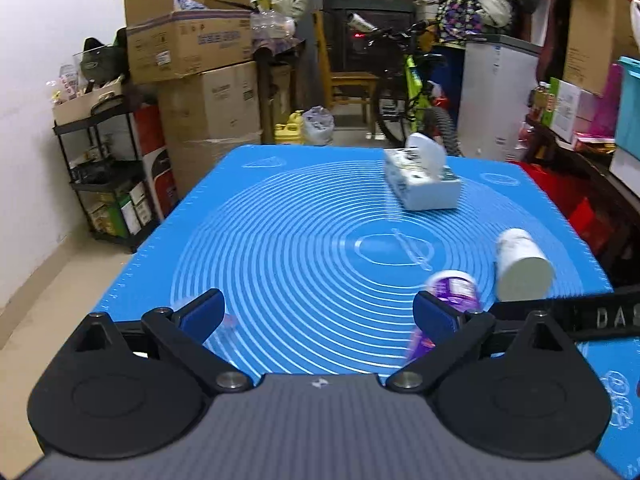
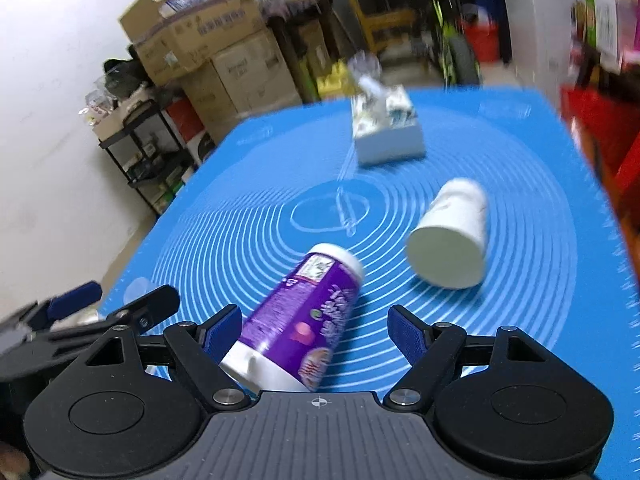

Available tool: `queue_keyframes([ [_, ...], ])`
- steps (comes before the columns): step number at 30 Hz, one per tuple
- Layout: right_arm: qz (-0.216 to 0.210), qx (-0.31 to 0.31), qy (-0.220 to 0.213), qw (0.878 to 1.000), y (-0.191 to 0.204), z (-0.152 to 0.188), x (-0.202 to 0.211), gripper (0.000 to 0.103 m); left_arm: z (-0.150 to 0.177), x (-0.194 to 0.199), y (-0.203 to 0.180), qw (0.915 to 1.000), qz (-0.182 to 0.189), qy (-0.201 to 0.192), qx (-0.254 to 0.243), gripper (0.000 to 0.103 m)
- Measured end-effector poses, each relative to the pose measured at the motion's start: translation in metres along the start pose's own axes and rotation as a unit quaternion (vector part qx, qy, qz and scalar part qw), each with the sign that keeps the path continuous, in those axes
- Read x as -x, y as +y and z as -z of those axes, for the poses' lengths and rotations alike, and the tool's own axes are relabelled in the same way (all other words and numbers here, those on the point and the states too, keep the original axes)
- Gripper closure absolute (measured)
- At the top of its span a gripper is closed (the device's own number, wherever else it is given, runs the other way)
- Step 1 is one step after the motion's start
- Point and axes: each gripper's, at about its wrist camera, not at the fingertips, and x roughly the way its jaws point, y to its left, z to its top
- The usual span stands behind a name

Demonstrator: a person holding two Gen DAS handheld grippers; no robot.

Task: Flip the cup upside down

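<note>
A white paper cup [image 2: 450, 236] lies on its side on the blue mat [image 2: 520, 200], flat bottom toward me, ahead and right of my right gripper [image 2: 316, 330]. It also shows in the left wrist view [image 1: 520, 266], right of my left gripper [image 1: 318, 312]. Both grippers are open and empty. A purple and white bottle [image 2: 298, 328] lies on its side between the right gripper's fingers, its near end by the left finger [image 2: 222, 332]. In the left wrist view the bottle [image 1: 456, 290] is blurred beside the right finger [image 1: 436, 316].
A white tissue box [image 2: 386, 128] sits at the mat's far side, also in the left wrist view [image 1: 424, 182]. The left gripper [image 2: 72, 300] shows at the lower left of the right wrist view. Cardboard boxes [image 1: 192, 52], a black shelf [image 1: 104, 176] and a bicycle [image 1: 416, 92] stand beyond the table.
</note>
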Motion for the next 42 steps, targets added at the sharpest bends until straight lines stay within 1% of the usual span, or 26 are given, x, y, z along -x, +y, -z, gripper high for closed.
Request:
queue_keyframes([
  [3,-0.008,-0.019,0.035,0.999,0.005,-0.011,-0.021,0.02,-0.004,-0.008,0.01,0.9999,-0.015,0.001,-0.003,0.003],
  [7,0.008,-0.023,0.073,0.997,0.013,-0.024,-0.047,0.02,-0.01,-0.013,0.018,0.999,-0.041,-0.017,-0.01,0.003],
  [9,0.007,-0.036,0.094,0.995,0.014,-0.029,-0.06,0.02,-0.013,-0.015,0.022,0.9985,-0.049,-0.021,-0.015,0.003],
  [10,0.005,-0.043,0.105,0.994,0.015,-0.032,-0.066,0.018,-0.014,-0.016,0.024,0.9984,-0.051,-0.021,-0.016,0.003],
  [12,0.014,-0.046,0.117,0.992,0.016,-0.035,-0.078,0.018,-0.016,-0.018,0.028,0.9984,-0.052,-0.02,-0.013,0.003],
  [13,0.019,-0.043,0.122,0.991,0.018,-0.035,-0.083,0.02,-0.016,-0.018,0.03,0.9985,-0.051,-0.019,-0.01,0.003],
  [15,0.029,-0.036,0.133,0.99,0.019,-0.034,-0.091,0.027,-0.015,-0.018,0.032,0.9987,-0.047,-0.016,-0.005,0.003],
  [16,0.029,-0.036,0.142,0.989,0.017,-0.032,-0.095,0.026,-0.014,-0.018,0.033,0.9989,-0.046,-0.014,-0.003,0.003],
  [18,0.011,-0.056,0.147,0.987,0.009,-0.031,-0.096,0.026,-0.012,-0.019,0.033,0.9991,-0.041,-0.01,-0.002,0.003],
  [20,0.001,-0.06,0.141,0.988,0.005,-0.03,-0.095,0.026,-0.012,-0.02,0.033,0.9994,-0.035,-0.006,-0.001,0.003],
  [22,-0.009,-0.046,0.122,0.991,0.006,-0.026,-0.089,0.027,-0.011,-0.018,0.032,0.9995,-0.031,-0.005,-0.003,0.003],
  [24,-0.005,-0.027,0.093,0.995,0.008,-0.023,-0.08,0.029,-0.01,-0.017,0.031,0.9996,-0.029,-0.007,-0.001,0.003],
  [26,-0.002,0.014,0.039,0.999,0.017,-0.019,-0.064,0.031,-0.01,-0.015,0.031,0.9996,-0.026,-0.008,0.004,0.003],
  [28,0.013,0.071,-0.022,0.997,0.03,-0.013,-0.047,0.032,-0.011,-0.012,0.031,0.9996,-0.023,-0.012,0.01,0.003],
  [29,0.029,0.109,-0.056,0.992,0.039,-0.008,-0.04,0.033,-0.011,-0.011,0.031,0.9996,-0.022,-0.014,0.012,0.003],
  [30,0.047,0.144,-0.089,0.985,0.046,-0.002,-0.034,0.033,-0.011,-0.01,0.031,0.9995,-0.021,-0.016,0.014,0.003],
  [31,0.066,0.179,-0.124,0.974,0.054,0.007,-0.03,0.034,-0.012,-0.01,0.03,0.9995,-0.022,-0.018,0.016,0.003],
  [33,0.096,0.234,-0.173,0.952,0.062,0.022,-0.029,0.034,-0.011,-0.01,0.028,0.9994,-0.023,-0.02,0.017,0.003],
  [34,0.102,0.249,-0.185,0.945,0.063,0.029,-0.031,0.035,-0.01,-0.009,0.027,0.9994,-0.024,-0.021,0.016,0.003],
  [35,0.105,0.254,-0.189,0.943,0.062,0.034,-0.033,0.035,-0.009,-0.009,0.026,0.9994,-0.023,-0.022,0.014,0.003],
  [37,0.107,0.253,-0.189,0.943,0.059,0.042,-0.036,0.035,-0.007,-0.008,0.024,0.9995,-0.023,-0.022,0.007,0.003],
  [39,0.105,0.253,-0.197,0.941,0.06,0.048,-0.032,0.035,-0.005,-0.008,0.022,0.9995,-0.023,-0.022,0.001,0.003],
  [42,0.095,0.246,-0.195,0.945,0.053,0.054,-0.022,0.036,-0.002,-0.009,0.019,0.9996,-0.019,-0.019,-0.001,0.003],
])
